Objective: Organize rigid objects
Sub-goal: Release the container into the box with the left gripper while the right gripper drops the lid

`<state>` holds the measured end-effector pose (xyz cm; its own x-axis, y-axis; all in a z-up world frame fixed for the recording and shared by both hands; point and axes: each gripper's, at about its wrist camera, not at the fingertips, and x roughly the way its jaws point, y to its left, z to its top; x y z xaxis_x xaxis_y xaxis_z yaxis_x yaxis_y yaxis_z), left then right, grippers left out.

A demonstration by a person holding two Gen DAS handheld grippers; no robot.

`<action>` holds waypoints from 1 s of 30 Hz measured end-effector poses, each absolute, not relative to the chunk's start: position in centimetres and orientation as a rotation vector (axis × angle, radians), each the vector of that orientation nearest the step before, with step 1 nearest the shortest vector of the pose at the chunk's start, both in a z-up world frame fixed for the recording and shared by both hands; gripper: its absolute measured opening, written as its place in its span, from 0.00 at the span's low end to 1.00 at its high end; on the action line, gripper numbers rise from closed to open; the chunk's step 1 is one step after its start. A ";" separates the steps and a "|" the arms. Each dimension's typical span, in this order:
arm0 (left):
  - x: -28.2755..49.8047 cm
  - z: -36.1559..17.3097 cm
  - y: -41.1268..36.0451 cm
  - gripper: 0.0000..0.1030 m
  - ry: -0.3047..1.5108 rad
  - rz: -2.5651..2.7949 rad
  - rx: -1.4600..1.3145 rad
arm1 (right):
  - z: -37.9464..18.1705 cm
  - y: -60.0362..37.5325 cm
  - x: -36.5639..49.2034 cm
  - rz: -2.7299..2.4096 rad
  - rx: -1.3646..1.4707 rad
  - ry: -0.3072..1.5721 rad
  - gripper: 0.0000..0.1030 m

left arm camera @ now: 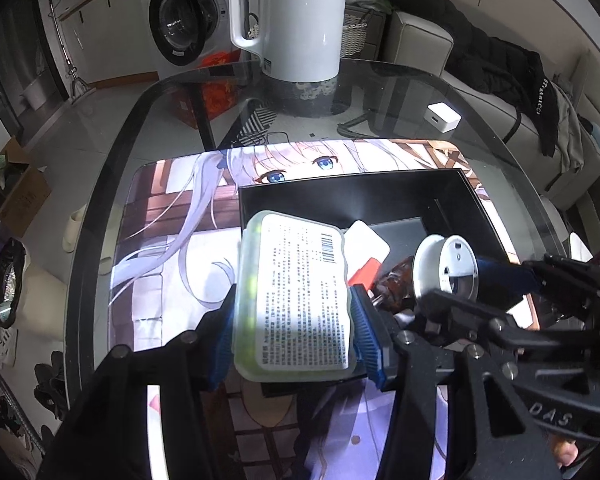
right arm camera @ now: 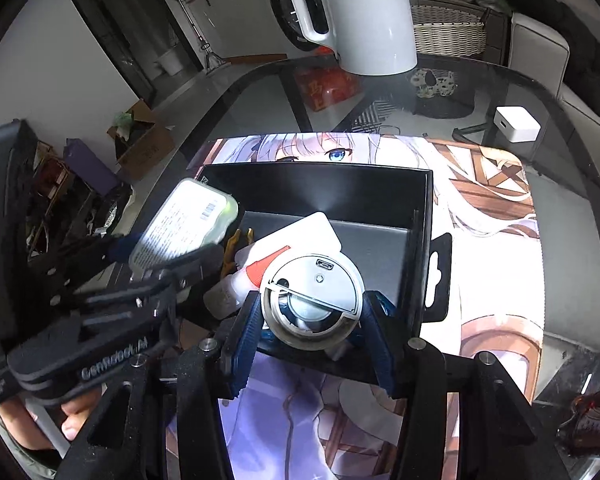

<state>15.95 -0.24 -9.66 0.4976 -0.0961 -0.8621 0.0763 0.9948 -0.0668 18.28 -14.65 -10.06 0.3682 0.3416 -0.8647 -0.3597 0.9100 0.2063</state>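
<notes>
The black box (right arm camera: 420,240) on the printed mat (right arm camera: 496,264) already contains a white card (right arm camera: 304,232) and other items. I hold 2 more above it: left gripper (left arm camera: 294,320) clamps the translucent case (left arm camera: 300,300); right gripper (right arm camera: 312,320) clamps the round white device (right arm camera: 312,300). Neither is placed yet.

A round dark glass tabletop (left arm camera: 380,80) stands on a pale tiled floor (left arm camera: 100,120). Beyond its far edge a white front-loading washing machine (left arm camera: 180,20) sits against white cabinets (left arm camera: 100,8). A grey sofa (left arm camera: 500,112) with a black jacket (left arm camera: 492,60) draped over it runs along the right edge.
</notes>
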 end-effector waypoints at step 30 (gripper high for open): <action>9.5 -2.9 0.7 0.56 0.613 -0.074 -0.017 | -5.4 -19.3 13.2 0.304 0.107 0.784 0.80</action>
